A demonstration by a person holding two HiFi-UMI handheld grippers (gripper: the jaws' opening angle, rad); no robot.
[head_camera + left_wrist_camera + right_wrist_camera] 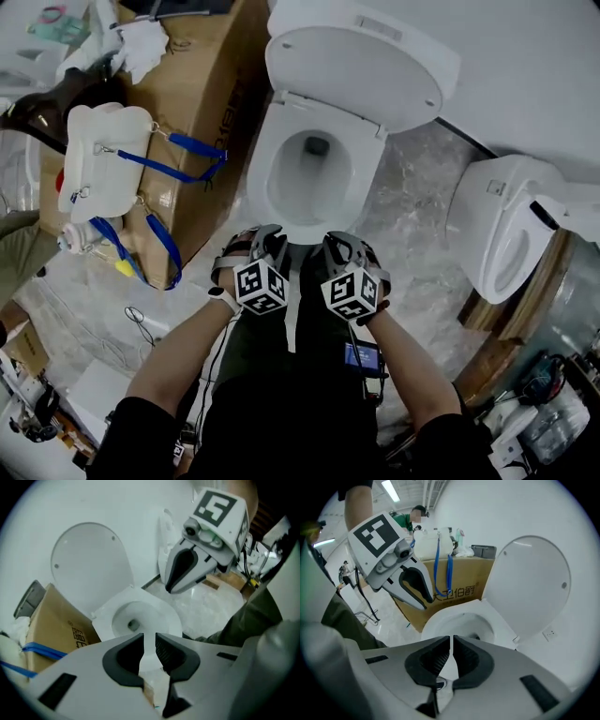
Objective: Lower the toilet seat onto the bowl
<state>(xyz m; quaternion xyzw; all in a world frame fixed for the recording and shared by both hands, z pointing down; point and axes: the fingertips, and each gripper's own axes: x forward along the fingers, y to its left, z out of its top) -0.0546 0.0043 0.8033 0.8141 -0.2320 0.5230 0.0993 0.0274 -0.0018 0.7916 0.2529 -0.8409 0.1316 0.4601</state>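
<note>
left gripper [149, 640] narrowly apart, right gripper [451, 643] nearly closed, both empty; toilet seat [361, 67] upright.

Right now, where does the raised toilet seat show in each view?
Head view: raised seat at top centre, behind the bowl.
Left gripper view: raised seat at upper left, above the bowl.
Right gripper view: raised seat right of centre, upright.
Shared landmark: the cardboard box beside the bowl shows in all three.

The seat [352, 70] stands raised behind the bowl [281, 192]. A box [202, 103] lies left of the bowl, a second toilet [502, 234] right. The left gripper [267, 239] and right gripper [342, 246] hang side by side before the bowl.
</note>
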